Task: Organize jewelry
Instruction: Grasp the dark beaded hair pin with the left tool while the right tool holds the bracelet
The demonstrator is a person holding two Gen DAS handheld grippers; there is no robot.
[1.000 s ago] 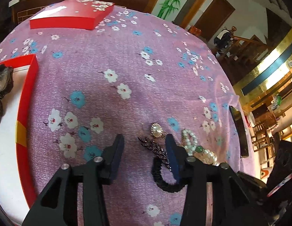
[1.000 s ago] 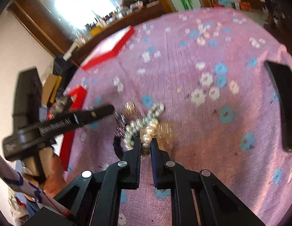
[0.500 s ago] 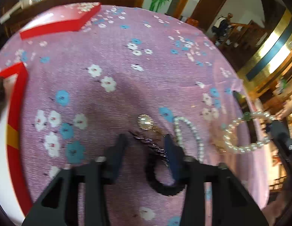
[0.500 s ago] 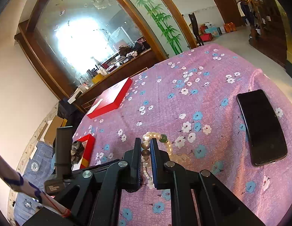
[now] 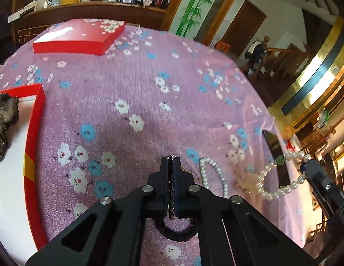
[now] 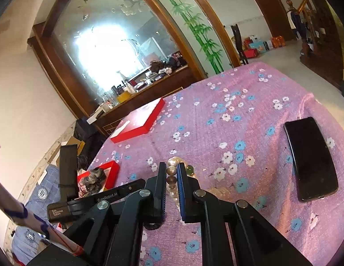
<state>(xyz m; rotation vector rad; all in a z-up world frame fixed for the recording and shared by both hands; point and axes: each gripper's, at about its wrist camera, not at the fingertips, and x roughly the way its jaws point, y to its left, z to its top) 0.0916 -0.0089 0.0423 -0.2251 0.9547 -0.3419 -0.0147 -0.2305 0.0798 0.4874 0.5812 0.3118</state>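
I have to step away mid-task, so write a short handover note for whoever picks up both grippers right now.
Left gripper: shut on the dark beaded earring, low over the cloth.
Right gripper: shut on the pearl bracelet, lifted off the table.
On the cloth: pearl necklace, black hair tie.
Open red box at left already holds some pieces.
Left: carry both held pieces to the box, then fetch the rest.

left tool clamped closed, right tool pinched closed
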